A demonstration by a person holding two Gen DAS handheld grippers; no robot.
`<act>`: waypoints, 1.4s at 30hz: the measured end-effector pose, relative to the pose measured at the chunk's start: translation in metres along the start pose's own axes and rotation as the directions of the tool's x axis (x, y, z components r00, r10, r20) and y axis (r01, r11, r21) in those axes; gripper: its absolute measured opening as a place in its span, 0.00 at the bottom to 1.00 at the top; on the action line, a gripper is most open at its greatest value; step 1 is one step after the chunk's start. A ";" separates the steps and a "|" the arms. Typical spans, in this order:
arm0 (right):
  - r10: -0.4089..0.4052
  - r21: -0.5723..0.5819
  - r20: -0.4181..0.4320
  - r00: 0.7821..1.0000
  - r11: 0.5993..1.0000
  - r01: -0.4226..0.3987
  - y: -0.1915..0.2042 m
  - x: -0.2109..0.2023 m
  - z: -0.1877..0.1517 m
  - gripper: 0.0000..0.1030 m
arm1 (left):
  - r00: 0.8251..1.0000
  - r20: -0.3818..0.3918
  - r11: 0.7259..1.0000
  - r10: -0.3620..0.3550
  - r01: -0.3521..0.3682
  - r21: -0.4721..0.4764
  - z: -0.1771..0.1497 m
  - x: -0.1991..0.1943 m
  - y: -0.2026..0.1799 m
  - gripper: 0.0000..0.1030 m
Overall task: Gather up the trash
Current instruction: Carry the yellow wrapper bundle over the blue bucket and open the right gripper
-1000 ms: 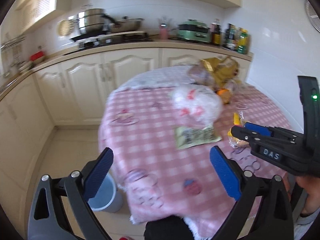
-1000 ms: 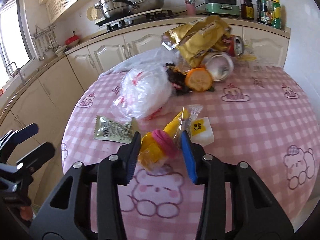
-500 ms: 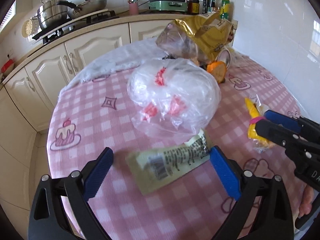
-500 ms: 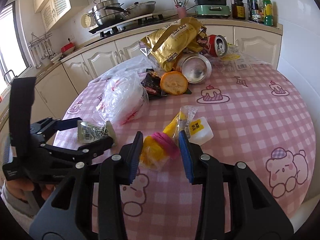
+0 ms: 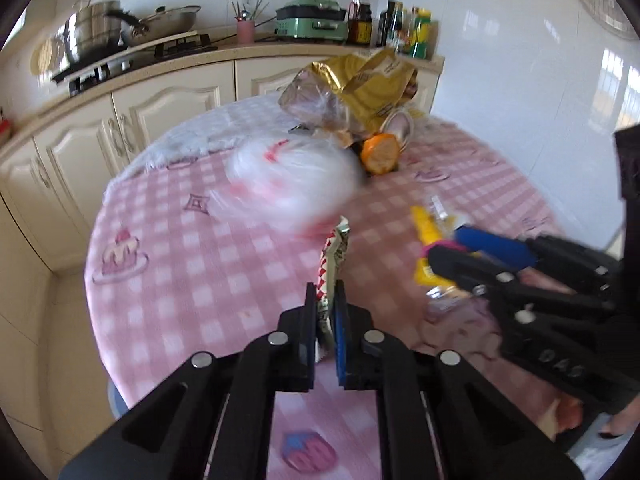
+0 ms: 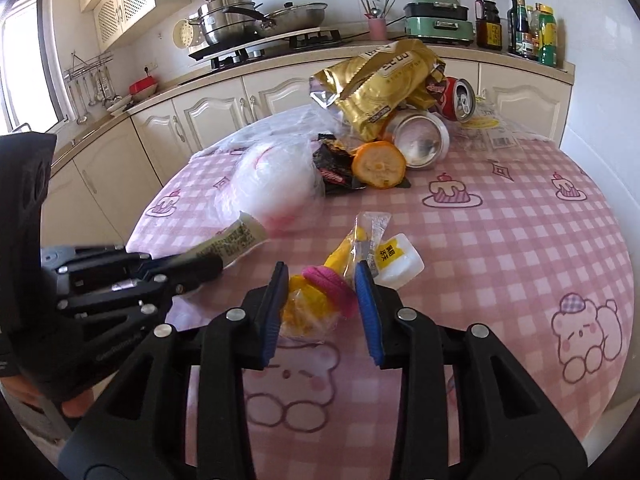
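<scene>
The round table [image 6: 500, 240], covered in a pink checked cloth with cartoon prints, occupied most of both views; cream kitchen cabinets [image 6: 208, 120] and a worktop carrying pots [image 6: 228, 12] and bottles [image 6: 532, 28] stood behind it. At the far side of the table lay a heap of trash; a crumpled gold foil bag [image 6: 380, 76] sat on top of it, with a red drink can [image 6: 456, 98] and a silver can [image 6: 420, 140] on their sides just beside it, open ends toward the right wrist camera. A white plastic bag with red print [image 6: 276, 180] lay nearer the left edge of the table, touching a black wrapper [image 6: 336, 164]; a cut orange piece [image 6: 378, 164] rested between the black wrapper and the silver can.

The left gripper [image 5: 326, 320] was clenched on a flat green sachet [image 5: 334, 256], which it held on edge with its free end just beside the white plastic bag; in the right wrist view the sachet [image 6: 236, 240] projected from the left gripper [image 6: 208, 266] over the left edge of the table. The right gripper [image 6: 322, 312] grasped a yellow wrapper bound with a pink band [image 6: 316, 300]; its blue pads [image 6: 276, 312] pressed the bundle from both sides, and the wrapper's clear twisted end pointed away from the gripper. A small white packet with a yellow label [image 6: 394, 258] lay on the cloth touching the right-hand pad. In the left wrist view the right gripper [image 5: 448, 250] appeared at the right of the frame with the yellow wrapper [image 5: 428, 236] in its jaws.
</scene>
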State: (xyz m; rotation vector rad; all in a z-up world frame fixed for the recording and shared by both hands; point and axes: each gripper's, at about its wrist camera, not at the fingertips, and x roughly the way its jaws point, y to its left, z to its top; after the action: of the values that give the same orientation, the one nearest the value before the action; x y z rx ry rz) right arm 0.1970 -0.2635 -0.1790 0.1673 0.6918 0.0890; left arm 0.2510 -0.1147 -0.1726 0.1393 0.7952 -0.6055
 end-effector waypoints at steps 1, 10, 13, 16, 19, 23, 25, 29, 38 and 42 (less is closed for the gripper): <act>0.004 -0.007 -0.002 1.000 1.000 -0.004 0.004 -0.002 -0.002 0.32 | 1.000 0.002 1.000 -0.013 0.013 -0.017 -0.004 -0.003 0.002 0.06; 0.037 -0.047 0.042 0.998 0.998 -0.035 0.037 -0.027 -0.008 0.31 | 0.994 0.088 0.991 -0.067 0.076 -0.108 -0.026 -0.043 0.016 0.05; 0.074 -0.092 0.056 0.996 0.993 -0.068 0.061 -0.032 -0.005 0.31 | 0.989 0.136 0.986 -0.059 0.080 -0.148 -0.032 -0.064 0.030 0.05; 0.115 -0.131 0.057 0.992 0.986 -0.107 0.086 -0.030 0.000 0.31 | 0.985 0.175 0.981 -0.015 0.049 -0.190 -0.042 -0.086 0.048 0.06; 0.182 -0.173 0.045 0.982 0.970 -0.172 0.120 -0.020 0.005 0.31 | 0.980 0.192 0.968 0.054 -0.004 -0.252 -0.056 -0.107 0.079 0.06; 0.282 -0.237 -0.006 0.959 0.932 -0.275 0.179 0.005 0.006 0.31 | 0.968 0.159 0.927 0.193 -0.127 -0.353 -0.084 -0.129 0.134 0.06; 0.317 -0.267 -0.040 0.948 0.910 -0.316 0.208 0.023 0.003 0.31 | 0.959 0.120 0.893 0.256 -0.187 -0.409 -0.098 -0.133 0.164 0.06; 0.350 -0.317 -0.133 0.927 0.872 -0.374 0.267 0.078 -0.010 0.31 | 0.943 0.027 0.824 0.332 -0.276 -0.495 -0.128 -0.127 0.225 0.06; 0.267 -0.306 -0.283 0.921 0.885 -0.350 0.327 0.231 -0.043 0.31 | 0.942 -0.178 0.715 0.284 -0.332 -0.616 -0.182 -0.038 0.350 0.06; 0.221 -0.285 -0.291 0.931 0.909 -0.305 0.326 0.273 -0.046 0.31 | 0.946 -0.215 0.698 0.242 -0.323 -0.638 -0.181 0.009 0.384 0.06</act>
State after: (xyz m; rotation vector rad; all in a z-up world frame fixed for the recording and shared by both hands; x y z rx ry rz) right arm 0.3686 0.0996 -0.3258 -0.0722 0.8956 0.4922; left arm 0.3573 0.2585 -0.3460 -0.3699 1.0395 0.0156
